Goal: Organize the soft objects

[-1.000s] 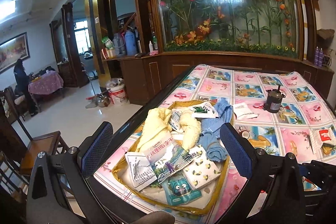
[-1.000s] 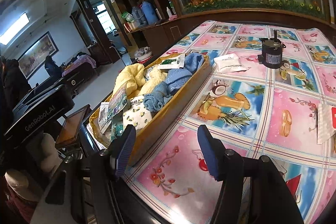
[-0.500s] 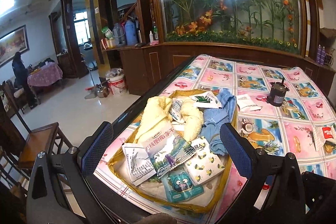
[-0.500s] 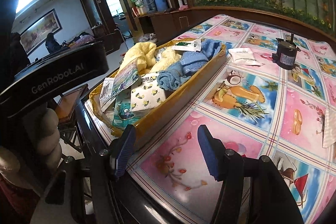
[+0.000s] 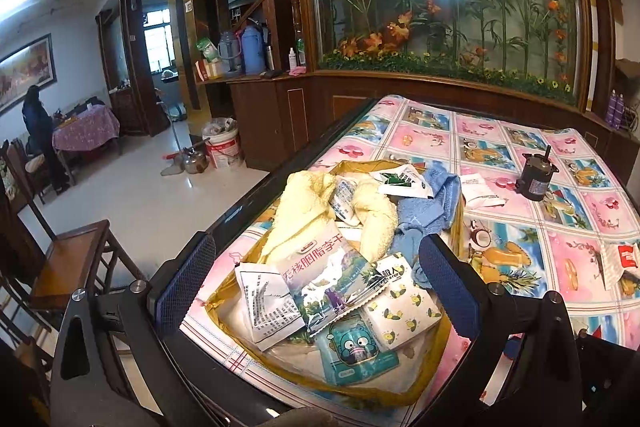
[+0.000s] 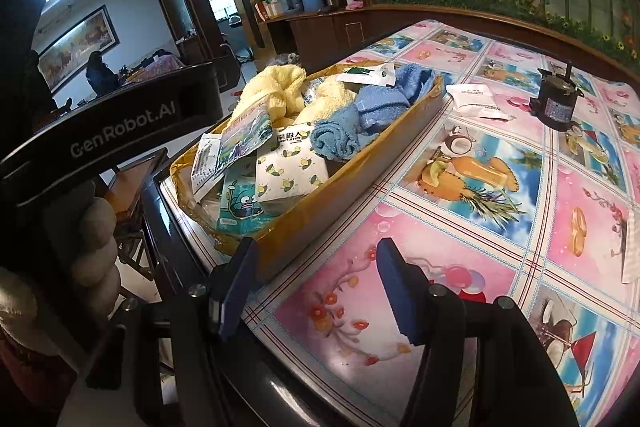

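Note:
A shallow yellow tray at the table's near left corner holds a pale yellow towel, a blue towel, a printed snack packet, a lemon-print tissue pack, a teal cartoon pack and white sachets. My left gripper hangs open just before the tray's near end, nothing between its fingers. My right gripper stands open over the tablecloth beside the tray's long wall. The same blue towel and yellow towel show there.
A white packet and a small black motor sit on the patterned tablecloth right of the tray. Another packet lies at the right edge. The left gripper's body and a gloved hand fill the right view's left side. A wooden chair stands left of the table.
The right gripper has swung and rolled toward the tray, which now sits nearer the middle of its view. The left gripper's body has come larger into that view. The left gripper edged closer to the tray.

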The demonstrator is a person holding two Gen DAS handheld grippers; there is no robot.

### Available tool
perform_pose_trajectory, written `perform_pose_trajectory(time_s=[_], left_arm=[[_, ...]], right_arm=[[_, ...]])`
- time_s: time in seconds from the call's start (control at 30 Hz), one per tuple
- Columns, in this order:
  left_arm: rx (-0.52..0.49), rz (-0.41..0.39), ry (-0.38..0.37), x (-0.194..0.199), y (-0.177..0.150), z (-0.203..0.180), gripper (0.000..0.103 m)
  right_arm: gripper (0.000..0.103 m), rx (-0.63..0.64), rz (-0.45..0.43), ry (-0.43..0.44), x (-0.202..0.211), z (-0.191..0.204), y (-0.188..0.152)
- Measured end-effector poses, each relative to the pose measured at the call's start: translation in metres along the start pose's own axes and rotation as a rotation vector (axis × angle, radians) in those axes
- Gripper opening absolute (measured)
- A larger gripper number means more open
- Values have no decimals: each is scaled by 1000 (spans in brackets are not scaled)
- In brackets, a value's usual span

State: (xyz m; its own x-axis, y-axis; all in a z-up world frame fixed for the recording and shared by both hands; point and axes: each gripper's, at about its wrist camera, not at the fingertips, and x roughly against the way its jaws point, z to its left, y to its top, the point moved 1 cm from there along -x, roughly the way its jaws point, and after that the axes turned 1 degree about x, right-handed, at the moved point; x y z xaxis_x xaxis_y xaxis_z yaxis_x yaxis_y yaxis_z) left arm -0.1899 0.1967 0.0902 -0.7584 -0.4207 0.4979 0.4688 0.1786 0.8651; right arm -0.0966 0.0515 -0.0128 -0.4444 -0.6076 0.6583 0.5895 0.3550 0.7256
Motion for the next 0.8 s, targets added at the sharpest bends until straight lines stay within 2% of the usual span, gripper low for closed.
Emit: perform_pose_trajectory(time_s=[0.5,0.8], left_arm=[[18,25,2,-8,-2,6,103],[44,72,-6,-17,-6,11,103]], right_arm=[[61,24,23,-1,-8,10,-1],[61,27,36,-20,-11,10,-2]])
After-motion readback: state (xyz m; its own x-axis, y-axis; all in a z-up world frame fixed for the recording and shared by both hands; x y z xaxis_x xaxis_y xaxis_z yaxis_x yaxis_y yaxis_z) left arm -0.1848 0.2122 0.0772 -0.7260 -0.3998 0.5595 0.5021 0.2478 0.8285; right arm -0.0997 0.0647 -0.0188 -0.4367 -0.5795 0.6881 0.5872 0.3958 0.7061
